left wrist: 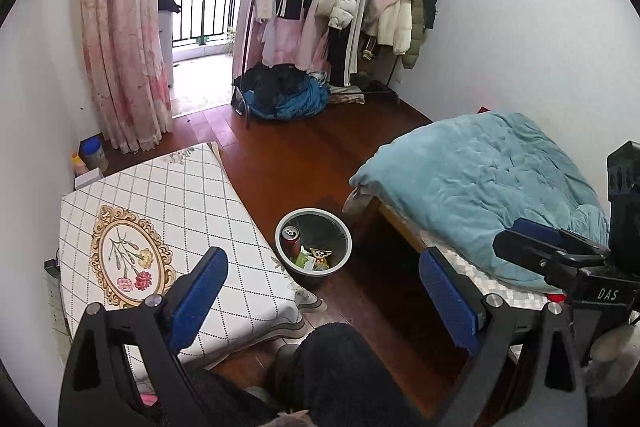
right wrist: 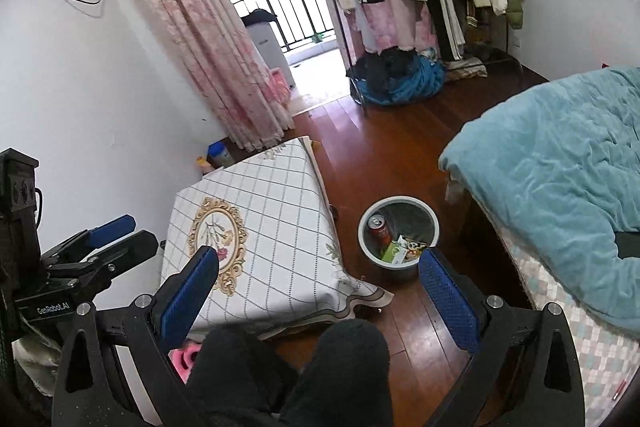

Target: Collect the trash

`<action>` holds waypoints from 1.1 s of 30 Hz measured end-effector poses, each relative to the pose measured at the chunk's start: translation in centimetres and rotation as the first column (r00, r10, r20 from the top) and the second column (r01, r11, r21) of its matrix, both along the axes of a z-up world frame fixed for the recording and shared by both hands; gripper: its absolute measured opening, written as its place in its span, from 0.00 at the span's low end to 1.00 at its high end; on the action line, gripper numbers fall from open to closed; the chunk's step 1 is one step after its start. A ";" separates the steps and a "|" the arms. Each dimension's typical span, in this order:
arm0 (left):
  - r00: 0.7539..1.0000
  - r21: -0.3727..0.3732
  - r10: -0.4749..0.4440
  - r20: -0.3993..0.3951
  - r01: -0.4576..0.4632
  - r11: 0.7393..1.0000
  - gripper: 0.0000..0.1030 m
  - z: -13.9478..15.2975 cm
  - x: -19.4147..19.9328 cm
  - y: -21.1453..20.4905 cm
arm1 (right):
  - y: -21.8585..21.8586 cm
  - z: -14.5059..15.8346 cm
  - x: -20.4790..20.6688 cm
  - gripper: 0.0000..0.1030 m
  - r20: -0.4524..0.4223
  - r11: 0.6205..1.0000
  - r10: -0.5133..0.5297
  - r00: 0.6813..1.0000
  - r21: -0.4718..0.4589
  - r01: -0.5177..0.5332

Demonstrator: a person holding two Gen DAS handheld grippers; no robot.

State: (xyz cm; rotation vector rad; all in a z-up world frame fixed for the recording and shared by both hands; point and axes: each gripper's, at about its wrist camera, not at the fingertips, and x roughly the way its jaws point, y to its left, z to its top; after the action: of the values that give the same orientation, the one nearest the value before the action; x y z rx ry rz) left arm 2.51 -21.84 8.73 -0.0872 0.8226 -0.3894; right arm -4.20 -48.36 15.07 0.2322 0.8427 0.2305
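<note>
Red wooden floor carries the round grey plastic bin (left wrist: 313,242) near the checked tablecloth's corner (left wrist: 296,301); a red drink can (left wrist: 290,239) and wrappers (left wrist: 318,258) are inside. Both left gripper (left wrist: 324,301) and right gripper (right wrist: 320,301) are spread, empty. Light trash may be spilled if the bin is knocked.

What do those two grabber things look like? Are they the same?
Yes, they match. The left gripper and right gripper each have a black frame with triangular cut-outs, silver bolts, and two flat fingers faced with bumpy blue pads. White lettering marks each body: "DAS" on the right one, "GenRobot.AI" on the left. The person wears fuzzy black trousers.
</note>
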 end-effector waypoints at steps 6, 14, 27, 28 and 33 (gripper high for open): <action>1.000 -0.005 0.004 0.009 -0.003 1.000 0.95 0.2 -0.9 0.6 | 1.1 0.8 -1.0 1.00 0.008 1.000 0.025 1.000 -0.007 -0.025; 1.000 0.000 0.015 0.006 -0.015 1.000 0.98 -0.1 -1.1 0.5 | 1.4 0.9 -1.2 1.00 0.006 1.000 0.025 1.000 -0.013 -0.025; 1.000 -0.021 0.021 0.003 -0.021 1.000 0.99 -0.1 -1.1 0.0 | 1.2 0.6 -1.0 1.00 0.009 1.000 0.016 1.000 -0.023 -0.016; 1.000 -0.022 0.020 0.002 -0.020 1.000 0.99 0.0 -1.1 -0.1 | 1.2 0.6 -1.0 1.00 0.008 1.000 0.015 1.000 -0.023 -0.015; 1.000 -0.024 0.008 -0.005 -0.008 1.000 0.99 -0.1 -1.0 -0.5 | 0.8 0.6 -1.0 1.00 0.003 1.000 0.019 1.000 -0.024 -0.019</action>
State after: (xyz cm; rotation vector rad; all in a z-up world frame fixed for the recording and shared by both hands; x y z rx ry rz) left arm 1.47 -22.33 8.59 -0.1136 0.8220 -0.3916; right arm -5.17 -47.60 15.63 0.2017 0.8441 0.2380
